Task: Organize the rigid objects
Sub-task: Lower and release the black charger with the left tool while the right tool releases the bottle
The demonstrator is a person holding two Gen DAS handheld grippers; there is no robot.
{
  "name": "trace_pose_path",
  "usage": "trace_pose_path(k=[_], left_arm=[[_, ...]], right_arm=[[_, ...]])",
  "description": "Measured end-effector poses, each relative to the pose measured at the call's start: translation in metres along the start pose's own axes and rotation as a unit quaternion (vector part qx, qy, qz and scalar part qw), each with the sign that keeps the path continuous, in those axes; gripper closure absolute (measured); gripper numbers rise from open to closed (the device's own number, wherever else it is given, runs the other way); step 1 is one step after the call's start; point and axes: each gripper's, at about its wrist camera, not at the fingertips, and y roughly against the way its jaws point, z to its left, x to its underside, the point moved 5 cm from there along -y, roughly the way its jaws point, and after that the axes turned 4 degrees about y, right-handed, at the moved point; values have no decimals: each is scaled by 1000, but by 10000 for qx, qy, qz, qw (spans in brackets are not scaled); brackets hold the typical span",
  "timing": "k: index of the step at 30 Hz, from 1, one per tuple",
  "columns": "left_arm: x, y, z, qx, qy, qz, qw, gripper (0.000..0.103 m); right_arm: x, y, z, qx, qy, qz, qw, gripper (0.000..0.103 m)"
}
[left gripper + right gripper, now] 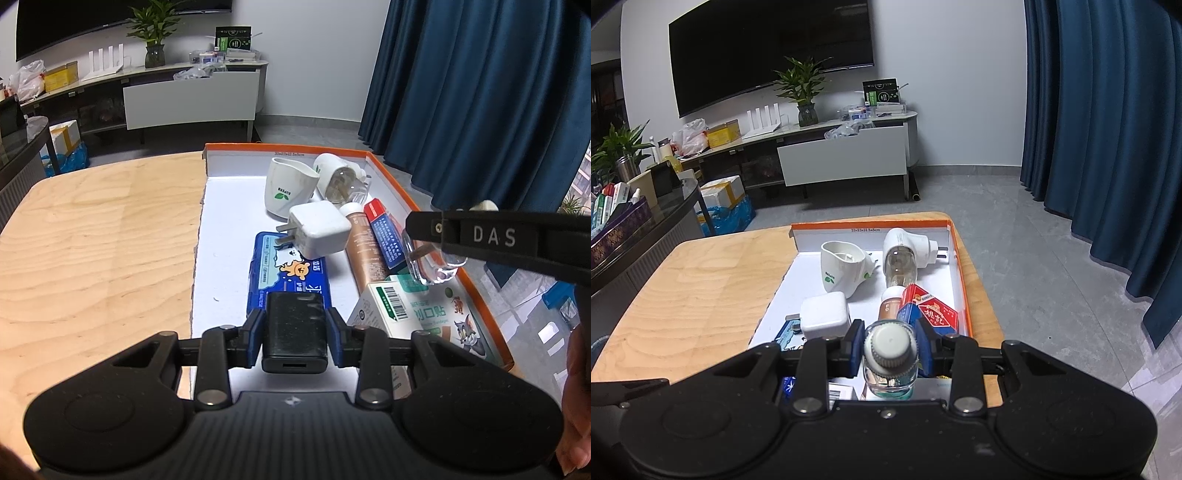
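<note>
The left gripper (294,334) is clamped on a black rectangular plastic charger block (294,332), its blue pads pressing both sides; the block stands between the fingers, above the near end of the shallow white cardboard box with an orange rim (417,206). The right gripper (891,350) is clamped on a small clear glass bottle with a ribbed white cap (890,360), cap toward the camera, held over the box's near right part; from the left wrist view this bottle (430,264) hangs from the black finger marked DAS.

Just beyond the left gripper, inside the box, lies a flat blue plastic case with a cartoon bear (288,275). Beside it to the right sits a white and green carton with a barcode and cartoon cat (417,317). A white square plug adapter (319,229) rests partly on the blue case. Next to it lie a brown tube with a white cap (364,247) and a red and blue carton (384,232), side by side. Farthest in, near the back wall, lie two white plug-in vaporiser units (290,186), one with a clear bottle (341,181). The box sits on a light wooden table (99,236).
</note>
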Motion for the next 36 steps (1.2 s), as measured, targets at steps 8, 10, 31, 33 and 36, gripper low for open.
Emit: trace_pose_path(k=[8, 10, 31, 33, 36], left_arm=[[-1, -8, -7, 205, -44, 33, 9998, 63], [-1, -8, -8, 232, -49, 22, 9997, 62], [-8, 71, -6, -249, 279, -255, 9990, 0], [1, 74, -11, -284, 230, -160, 9992, 0], [13, 73, -14, -307, 183, 30, 9994, 0]], right_arm=[[3, -10, -1, 55, -19, 77, 10000, 47], [4, -12, -3, 37, -40, 117, 9999, 43], [2, 91, -23, 282, 78, -140, 9995, 21], [13, 99, -23, 289, 123, -8, 9995, 20], [30, 104, -21, 251, 172, 183, 9994, 20]])
